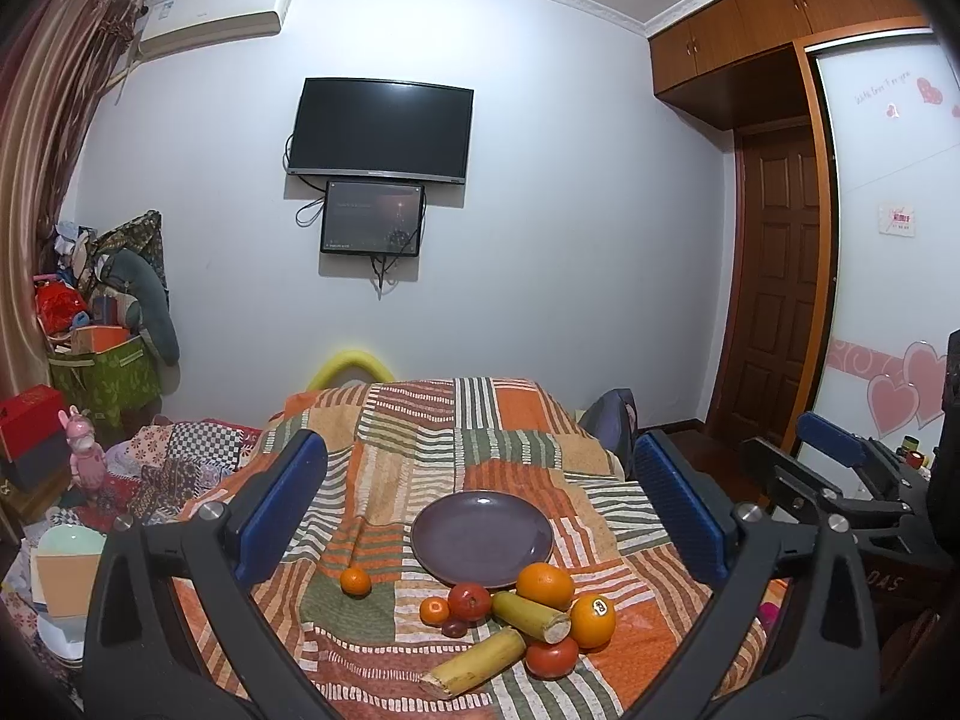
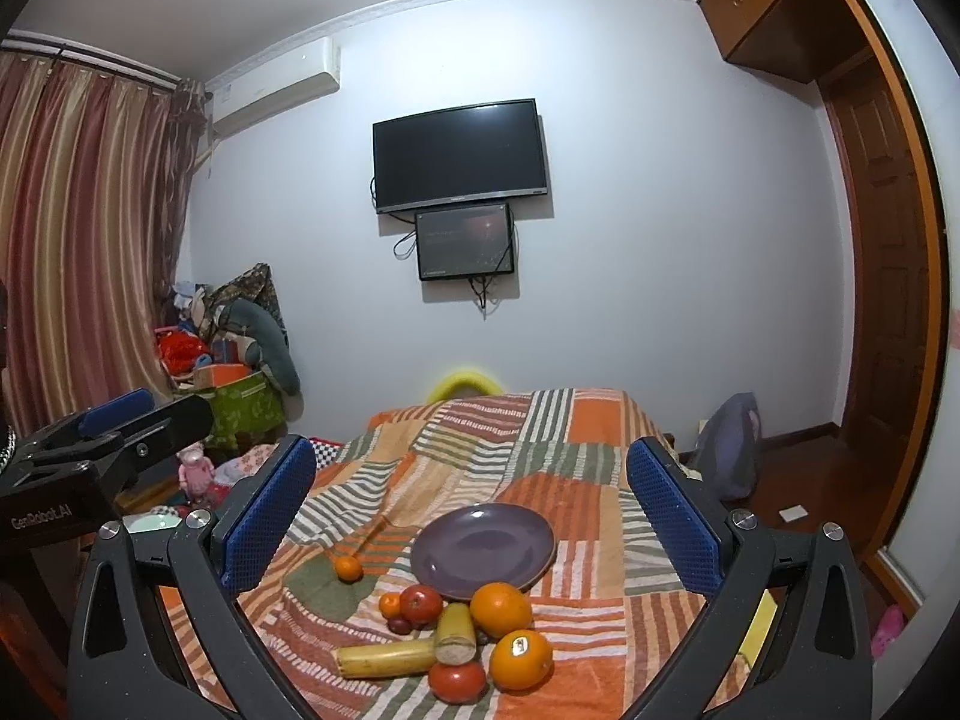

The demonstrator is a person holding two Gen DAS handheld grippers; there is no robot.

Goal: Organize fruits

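An empty purple plate (image 1: 482, 533) (image 2: 482, 549) lies on a patchwork-covered table (image 1: 420, 450). In front of it sits a cluster of fruit: two large oranges (image 1: 545, 585) (image 1: 593, 621), two red tomatoes (image 1: 469, 601) (image 1: 552, 658), two cut yellow-green sugarcane pieces (image 1: 531, 617) (image 1: 474, 661), a small mandarin (image 1: 434, 611) and a dark plum (image 1: 455, 628). Another mandarin (image 1: 356, 581) (image 2: 348, 569) lies apart to the left. My left gripper (image 1: 480, 540) and my right gripper (image 2: 474, 546) are both open and empty, hovering short of the fruit.
The right gripper shows at the right edge of the left wrist view (image 1: 840, 468). A cluttered pile of boxes and bags (image 1: 102, 348) stands at the left by the curtain. A wooden door (image 1: 774, 288) and a backpack (image 2: 729, 444) are at the right.
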